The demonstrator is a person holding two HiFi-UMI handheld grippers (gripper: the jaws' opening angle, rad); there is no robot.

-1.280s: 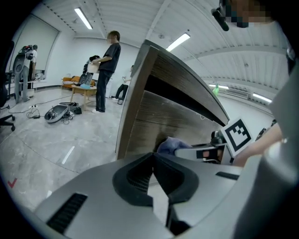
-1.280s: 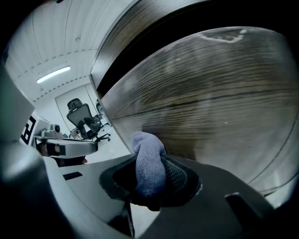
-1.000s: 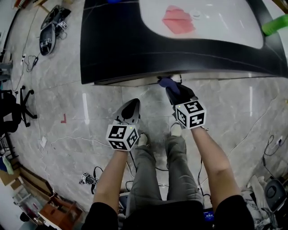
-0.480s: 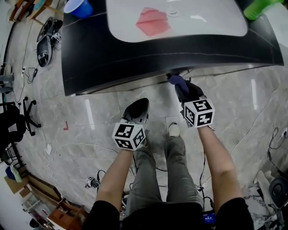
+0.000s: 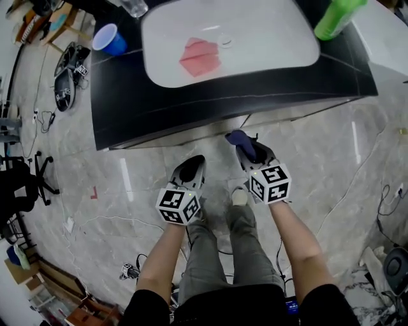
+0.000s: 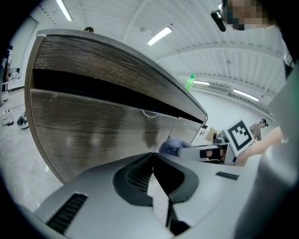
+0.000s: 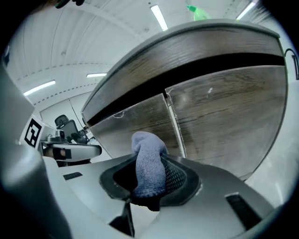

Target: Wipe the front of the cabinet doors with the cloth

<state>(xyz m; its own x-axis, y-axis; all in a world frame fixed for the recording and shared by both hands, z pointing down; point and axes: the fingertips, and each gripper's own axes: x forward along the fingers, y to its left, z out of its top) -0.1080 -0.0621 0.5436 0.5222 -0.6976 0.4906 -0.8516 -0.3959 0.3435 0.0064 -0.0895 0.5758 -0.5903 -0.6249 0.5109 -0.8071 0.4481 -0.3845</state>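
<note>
My right gripper (image 5: 245, 145) is shut on a blue-grey cloth (image 7: 149, 163), whose bunched end (image 5: 237, 136) sticks out towards the wood-grain cabinet doors (image 7: 219, 116) under the black counter (image 5: 210, 102). The cloth's tip hangs just short of the door face, near the seam between two doors (image 7: 174, 126). My left gripper (image 5: 190, 170) is shut and holds nothing; it hovers lower left of the right one, pointed at the left door (image 6: 93, 130). The left gripper view also catches the right gripper (image 6: 201, 151) with the cloth (image 6: 170, 145).
On the counter lie a white sink basin (image 5: 274, 44) with a pink cloth (image 5: 200, 56), a blue cup (image 5: 108, 39) and a green bottle (image 5: 338, 19). My legs and shoes (image 5: 240, 196) stand on the marble floor. Cables and bags (image 5: 67, 63) lie at the left.
The head view has shifted, so more of the counter top shows. Both grippers have drawn back a little from the cabinet; the right one still holds the cloth.
</note>
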